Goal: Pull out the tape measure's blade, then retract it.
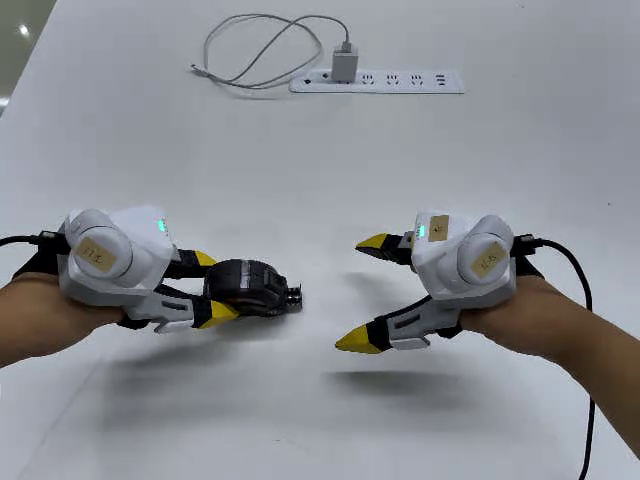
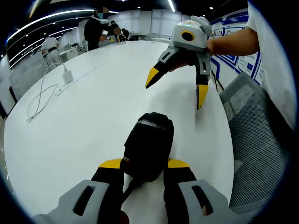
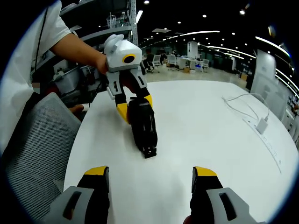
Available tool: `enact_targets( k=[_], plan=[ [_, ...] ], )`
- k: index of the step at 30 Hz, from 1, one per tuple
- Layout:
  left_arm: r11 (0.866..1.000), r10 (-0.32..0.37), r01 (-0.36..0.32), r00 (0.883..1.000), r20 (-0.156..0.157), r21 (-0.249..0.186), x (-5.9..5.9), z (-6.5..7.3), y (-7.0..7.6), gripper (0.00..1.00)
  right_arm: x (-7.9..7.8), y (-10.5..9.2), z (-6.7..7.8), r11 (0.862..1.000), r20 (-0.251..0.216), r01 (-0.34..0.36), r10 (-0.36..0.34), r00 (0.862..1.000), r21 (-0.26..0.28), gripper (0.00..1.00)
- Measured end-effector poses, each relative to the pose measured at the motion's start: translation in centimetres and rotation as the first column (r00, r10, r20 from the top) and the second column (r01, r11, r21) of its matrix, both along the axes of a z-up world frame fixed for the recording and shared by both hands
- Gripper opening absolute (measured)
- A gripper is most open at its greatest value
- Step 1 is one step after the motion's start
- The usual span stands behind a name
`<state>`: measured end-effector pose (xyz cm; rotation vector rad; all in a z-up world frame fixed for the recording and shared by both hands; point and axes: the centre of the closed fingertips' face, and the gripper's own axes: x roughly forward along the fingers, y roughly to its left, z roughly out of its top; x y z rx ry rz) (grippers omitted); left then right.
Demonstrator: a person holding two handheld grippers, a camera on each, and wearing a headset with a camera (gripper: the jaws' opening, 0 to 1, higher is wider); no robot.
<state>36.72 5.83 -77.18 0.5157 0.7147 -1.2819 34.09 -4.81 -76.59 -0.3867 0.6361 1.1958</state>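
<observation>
My left tongs [image 1: 213, 286] are closed on the tape measure [image 1: 250, 287], with a yellow tip pressed against each side of its black case. The case sits low on the white tabletop [image 1: 300, 150]; I cannot tell whether it rests on the surface or hangs just above it. In the left gripper view the case [image 2: 148, 144] stands out beyond my two jaws, and a dark strap hangs from its rear end between them. Its front end carries a small tab at the mouth [image 1: 294, 295] and points across at my right tongs [image 1: 361, 292].

My right tongs are spread wide and hold nothing, with one yellow tip high and the other low. They float over the tabletop, apart from the tape measure with a stretch of bare surface between. In the right gripper view the case's front end [image 3: 148, 150] faces the gap between my jaws.

At the far side of the tabletop lies a white power strip [image 1: 395, 80]. A white charger [image 1: 344, 65] is plugged into it, and its cable [image 1: 250, 50] loops off to the left.
</observation>
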Motion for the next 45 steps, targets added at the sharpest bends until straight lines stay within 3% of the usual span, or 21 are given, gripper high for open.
enact_targets(
  k=[26, 27, 28, 29, 30, 31, 45],
  plan=[
    [1.000, -0.022, 0.022, 1.000, -0.003, 0.005, 0.2, -0.1, 0.0, 0.27, 1.2, 3.6, -1.9, 0.995, 0.045, -0.099, 0.099, 0.994, 0.012, 0.37],
    [1.000, -0.027, 0.027, 1.000, 0.000, 0.010, 0.2, -0.2, 0.0, 0.27, 1.3, 3.8, -1.9, 0.994, 0.047, -0.106, 0.105, 0.993, 0.014, 0.36],
    [0.998, -0.048, 0.047, 0.998, 0.035, 0.039, 0.4, -0.4, 0.3, 0.26, 1.3, 3.9, -1.9, 0.994, 0.046, -0.111, 0.110, 0.993, 0.016, 0.35],
    [0.998, -0.064, 0.062, 0.996, 0.054, 0.030, 0.4, -0.3, 0.0, 0.26, 1.3, 4.0, -1.9, 0.993, 0.046, -0.113, 0.113, 0.993, 0.016, 0.34],
    [0.999, -0.040, 0.040, 0.999, 0.020, 0.027, 0.3, -0.2, 0.0, 0.26, 1.3, 4.1, -2.0, 0.992, 0.051, -0.122, 0.121, 0.991, 0.015, 0.33],
    [0.999, -0.034, 0.034, 0.999, 0.013, 0.022, 0.3, -0.2, 0.0, 0.26, 1.3, 4.2, -2.1, 0.992, 0.050, -0.128, 0.127, 0.991, 0.012, 0.31],
    [0.996, -0.069, 0.067, 0.997, 0.038, 0.053, 0.2, -0.4, 0.1, 0.26, 1.8, 4.8, -2.8, 0.985, 0.065, -0.171, 0.170, 0.983, 0.012, 0.16]
  ],
)
